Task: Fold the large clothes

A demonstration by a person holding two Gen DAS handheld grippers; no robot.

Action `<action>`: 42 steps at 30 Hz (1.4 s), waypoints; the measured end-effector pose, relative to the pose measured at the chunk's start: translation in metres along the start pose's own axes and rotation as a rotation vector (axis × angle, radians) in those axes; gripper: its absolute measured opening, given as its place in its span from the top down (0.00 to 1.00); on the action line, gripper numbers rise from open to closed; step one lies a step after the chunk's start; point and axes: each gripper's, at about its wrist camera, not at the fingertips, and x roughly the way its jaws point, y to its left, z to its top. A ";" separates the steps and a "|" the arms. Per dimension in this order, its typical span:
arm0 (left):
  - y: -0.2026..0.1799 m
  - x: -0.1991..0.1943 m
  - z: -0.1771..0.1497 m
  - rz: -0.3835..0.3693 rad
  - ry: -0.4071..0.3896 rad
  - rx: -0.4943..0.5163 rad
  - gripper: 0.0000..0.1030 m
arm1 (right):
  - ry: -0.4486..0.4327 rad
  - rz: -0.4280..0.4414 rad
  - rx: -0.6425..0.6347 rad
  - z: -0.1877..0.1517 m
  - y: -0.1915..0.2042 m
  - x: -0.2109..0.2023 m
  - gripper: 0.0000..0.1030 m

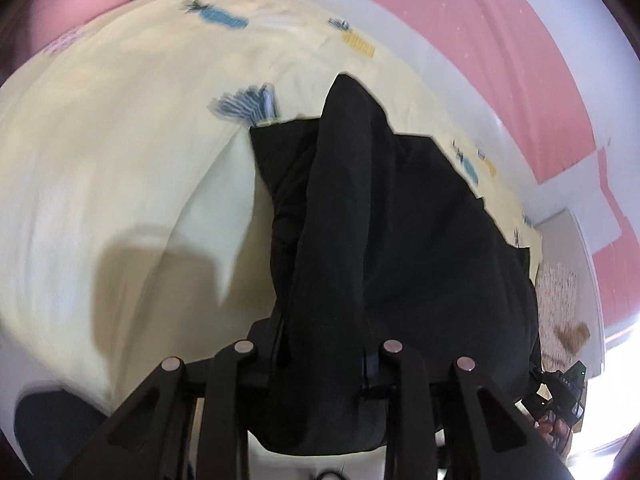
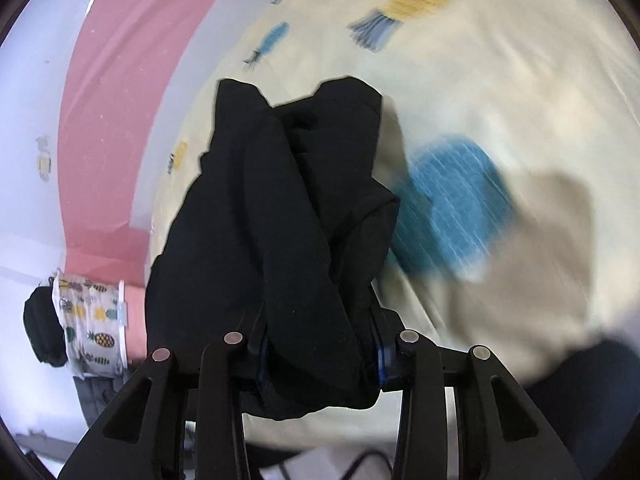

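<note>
Both the left gripper [image 1: 320, 364] and right gripper [image 2: 320, 354] clenched bunched folds of the black garment [image 1: 400, 220], lifted over the pineapple-print sheet [image 1: 120, 120]. A pink wall [image 2: 104, 120] and printed fabric bin [image 2: 92, 332] stood beyond.

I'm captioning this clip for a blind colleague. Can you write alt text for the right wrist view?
The right hand-held gripper is clamped on a bunched black garment that hangs forward over a pale yellow bedsheet printed with blue and yellow pineapples. A pink and white wall curves along the left edge; the image is motion-blurred.
</note>
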 end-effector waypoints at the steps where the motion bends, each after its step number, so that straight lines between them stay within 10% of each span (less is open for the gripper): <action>1: 0.004 -0.002 -0.010 -0.001 0.009 -0.001 0.72 | 0.009 -0.003 0.003 -0.003 -0.006 0.000 0.62; 8: -0.003 -0.002 0.000 0.050 0.031 0.035 0.62 | 0.010 -0.092 -0.056 -0.006 0.000 -0.011 0.42; 14: -0.008 -0.037 0.013 0.090 -0.087 0.102 0.43 | -0.153 -0.157 -0.252 0.001 0.034 -0.054 0.36; 27: -0.030 0.081 0.121 0.081 0.012 0.110 0.44 | -0.043 -0.139 -0.351 0.095 0.066 0.065 0.35; 29: -0.033 0.085 0.121 0.090 -0.005 0.126 0.60 | -0.005 -0.131 -0.317 0.105 0.061 0.079 0.48; 30: -0.036 0.084 0.122 0.098 -0.014 0.130 0.70 | -0.011 -0.123 -0.322 0.106 0.064 0.080 0.78; 31: -0.040 0.082 0.125 0.099 -0.030 0.138 0.75 | -0.043 -0.139 -0.353 0.106 0.073 0.076 0.82; 37: -0.070 0.056 0.144 0.045 -0.215 0.203 0.80 | -0.203 -0.148 -0.418 0.111 0.093 0.048 0.85; 42: -0.054 0.123 0.140 0.117 -0.120 0.194 0.78 | -0.118 -0.211 -0.360 0.118 0.060 0.100 0.82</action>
